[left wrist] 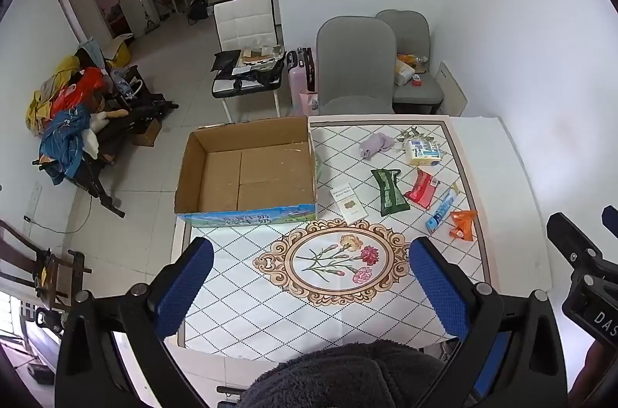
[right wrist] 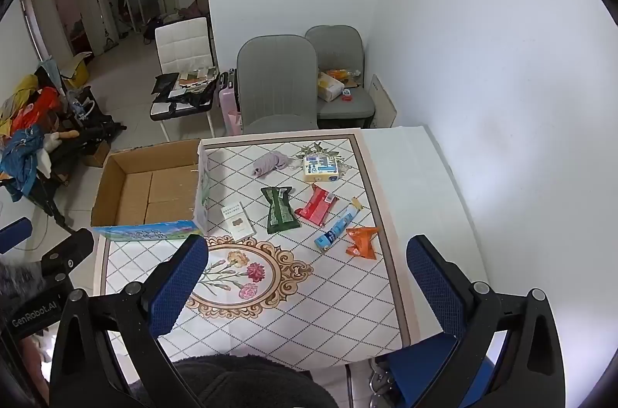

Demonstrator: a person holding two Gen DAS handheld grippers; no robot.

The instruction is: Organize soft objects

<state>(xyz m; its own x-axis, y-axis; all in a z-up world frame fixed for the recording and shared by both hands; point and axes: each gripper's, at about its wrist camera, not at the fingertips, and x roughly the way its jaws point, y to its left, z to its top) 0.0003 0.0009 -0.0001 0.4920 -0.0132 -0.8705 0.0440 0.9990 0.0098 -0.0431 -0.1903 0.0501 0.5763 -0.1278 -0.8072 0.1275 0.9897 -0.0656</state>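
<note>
Both grippers hover open and empty above the near edge of the patterned table (left wrist: pixel 347 311). My left gripper (left wrist: pixel 311 271) and right gripper (right wrist: pixel 307 269) hold nothing. An empty cardboard box (left wrist: pixel 247 172) (right wrist: pixel 148 189) stands at the table's left edge. Beyond lie a purple cloth (left wrist: pixel 374 144) (right wrist: pixel 270 164), a green packet (left wrist: pixel 390 191) (right wrist: pixel 280 209), a red packet (left wrist: pixel 423 189) (right wrist: pixel 316 205), a blue tube (left wrist: pixel 442 209) (right wrist: pixel 340 224), an orange packet (left wrist: pixel 463 222) (right wrist: pixel 361 241), a white card box (left wrist: pixel 349 203) (right wrist: pixel 237 220) and a tissue pack (left wrist: pixel 423 153) (right wrist: pixel 320 168).
Two grey chairs (left wrist: pixel 355 60) (right wrist: pixel 276 79) stand behind the table by the white wall. A white chair (left wrist: pixel 247 60) with clutter and a pink suitcase (left wrist: pixel 299 72) stand behind the box. A rack of clothes (left wrist: pixel 73 118) is at the far left. A dark fleece (left wrist: pixel 347 373) fills the bottom.
</note>
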